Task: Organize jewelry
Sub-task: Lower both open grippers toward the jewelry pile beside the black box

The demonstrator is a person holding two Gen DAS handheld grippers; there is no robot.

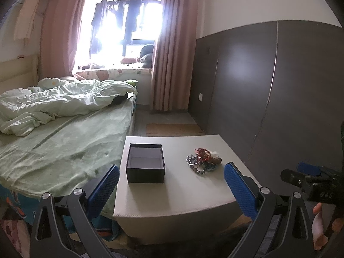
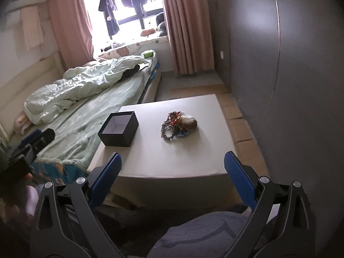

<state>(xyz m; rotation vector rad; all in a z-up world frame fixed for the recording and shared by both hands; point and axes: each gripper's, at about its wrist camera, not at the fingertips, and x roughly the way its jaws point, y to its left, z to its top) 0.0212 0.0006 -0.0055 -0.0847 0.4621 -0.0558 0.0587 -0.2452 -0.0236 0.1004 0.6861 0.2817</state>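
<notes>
An open black box (image 1: 145,163) with a pale empty inside stands on the left part of a small grey table (image 1: 176,195). A heap of bead bracelets and other jewelry (image 1: 203,159) lies to its right. My left gripper (image 1: 172,185) is open and empty, held back over the table's near edge. In the right wrist view the box (image 2: 118,128) and the jewelry heap (image 2: 177,125) sit on the table (image 2: 172,161). My right gripper (image 2: 173,172) is open and empty, short of the near edge.
A bed (image 1: 60,142) with a green sheet and crumpled quilt runs along the table's left side. A dark wardrobe wall (image 1: 268,90) stands on the right. Pink curtains (image 1: 172,53) flank a bright window behind. A blue cushion (image 2: 200,236) lies below the right gripper.
</notes>
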